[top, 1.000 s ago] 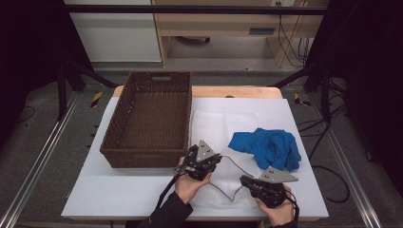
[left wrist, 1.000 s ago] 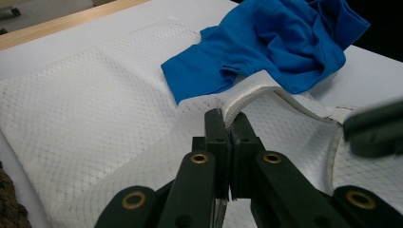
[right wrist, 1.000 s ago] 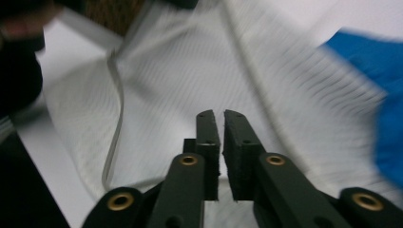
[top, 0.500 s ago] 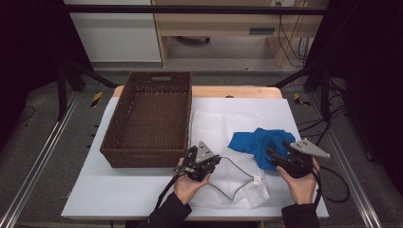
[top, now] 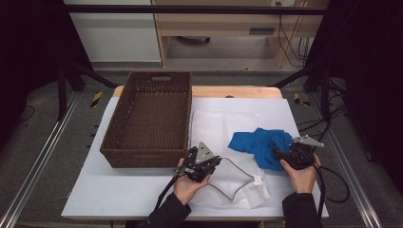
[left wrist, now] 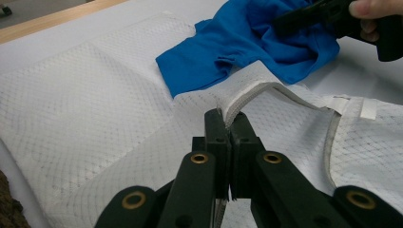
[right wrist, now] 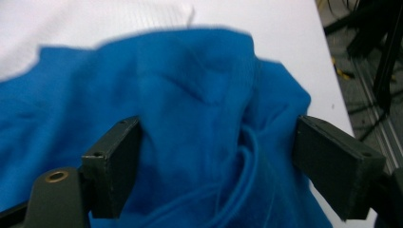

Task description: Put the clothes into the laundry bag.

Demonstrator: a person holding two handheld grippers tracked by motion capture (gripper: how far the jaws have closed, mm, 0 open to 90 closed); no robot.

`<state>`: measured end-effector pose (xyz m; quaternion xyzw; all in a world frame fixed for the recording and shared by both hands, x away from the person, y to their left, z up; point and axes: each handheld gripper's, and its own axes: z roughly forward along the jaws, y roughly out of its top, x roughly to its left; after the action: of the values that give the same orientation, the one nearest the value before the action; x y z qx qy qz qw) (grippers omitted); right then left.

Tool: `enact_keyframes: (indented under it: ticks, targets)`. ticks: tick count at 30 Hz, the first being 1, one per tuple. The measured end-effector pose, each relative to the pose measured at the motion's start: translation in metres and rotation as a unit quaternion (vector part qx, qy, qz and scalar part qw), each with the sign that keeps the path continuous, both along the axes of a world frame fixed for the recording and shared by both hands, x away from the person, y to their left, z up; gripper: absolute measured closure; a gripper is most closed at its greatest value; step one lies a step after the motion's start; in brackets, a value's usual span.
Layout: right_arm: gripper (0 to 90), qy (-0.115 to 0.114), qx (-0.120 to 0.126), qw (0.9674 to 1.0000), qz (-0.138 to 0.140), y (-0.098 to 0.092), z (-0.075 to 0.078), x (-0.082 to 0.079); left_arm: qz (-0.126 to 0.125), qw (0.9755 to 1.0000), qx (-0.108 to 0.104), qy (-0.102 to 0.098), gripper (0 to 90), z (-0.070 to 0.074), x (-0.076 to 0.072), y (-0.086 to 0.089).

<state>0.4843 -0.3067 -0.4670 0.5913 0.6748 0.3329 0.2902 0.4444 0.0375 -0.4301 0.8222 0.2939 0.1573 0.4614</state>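
Left gripper [top: 205, 167] clamps the white mesh bag's [top: 223, 126] rim near the table's [top: 119, 194] front edge. Right gripper [top: 278, 153], jaws just opened wide, straddles the blue cloth [top: 259, 142] without pressing it.

White table [top: 119, 190]: wicker basket [top: 151, 118] left, white mesh bag [top: 223, 128] centre, blue cloth [top: 259, 142] on bag.

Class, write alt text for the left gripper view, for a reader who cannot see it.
The left gripper is shut on the rim of a white mesh laundry bag lying on the table. Beyond it, the right gripper reaches over a crumpled blue garment.
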Motion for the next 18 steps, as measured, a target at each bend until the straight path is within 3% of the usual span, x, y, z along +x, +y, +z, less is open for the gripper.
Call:
enact_keyframes:
  ticks: [2, 4, 9, 11, 15, 18]
  targets:
    - [25.4, 0.017, -0.005, 0.9998, 0.003, 0.000, -0.005, 0.003, 0.000, 1.0000, 0.000, 0.000, 88.8, 0.000, 0.000, 0.000]
    - [38.7, 0.028, 0.000, 0.9996, 0.007, 0.000, -0.007, 0.004, -0.001, 1.0000, 0.000, 0.001, 88.7, 0.000, 0.000, 0.000]
    - [65.5, 0.040, 0.007, 0.9991, 0.006, 0.000, -0.005, 0.004, -0.001, 1.0000, 0.000, 0.002, 88.7, 0.000, 0.000, 0.000]
    - [70.5, 0.041, 0.014, 0.9991, 0.005, 0.000, -0.001, 0.002, -0.001, 1.0000, 0.001, 0.002, 88.8, 0.000, 0.000, 0.000]
    - [72.3, -0.002, 0.025, 0.9993, 0.029, 0.000, 0.011, -0.010, 0.000, 1.0000, 0.000, 0.003, 88.8, 0.002, 0.001, 0.001]
    - [72.2, -0.043, 0.053, 0.9957, 0.063, 0.000, 0.025, -0.024, 0.002, 1.0000, -0.001, 0.007, 88.8, 0.004, 0.002, 0.000]
